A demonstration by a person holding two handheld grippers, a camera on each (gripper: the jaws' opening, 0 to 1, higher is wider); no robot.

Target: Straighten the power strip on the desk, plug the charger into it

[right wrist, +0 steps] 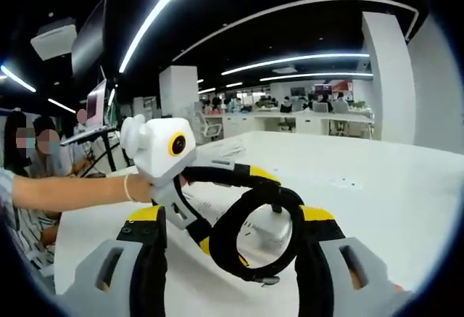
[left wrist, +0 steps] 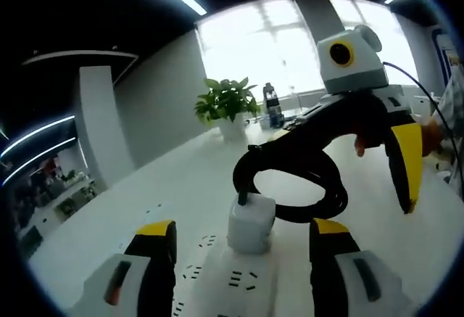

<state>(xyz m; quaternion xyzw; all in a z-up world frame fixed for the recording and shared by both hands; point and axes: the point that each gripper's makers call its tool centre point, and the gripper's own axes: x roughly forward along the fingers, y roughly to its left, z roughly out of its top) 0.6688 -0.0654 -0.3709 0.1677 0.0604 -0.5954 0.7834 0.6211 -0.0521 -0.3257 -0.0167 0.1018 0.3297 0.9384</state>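
In the left gripper view, the white charger point(left wrist: 251, 223) sits plugged into the white power strip point(left wrist: 232, 281) at the bottom middle, on the white surface point(left wrist: 181, 186). Its thick black cable point(left wrist: 297, 179) loops above it. The left gripper point(left wrist: 243, 241) has its fingers apart, holding nothing. The right gripper point(left wrist: 377, 125) at the upper right also holds nothing. A green plant point(left wrist: 228, 99) stands far back.

Left hand-held gripper point(left wrist: 243, 244) jaws spread wide, right hand-held gripper point(right wrist: 230, 241) likewise parted — facing each other
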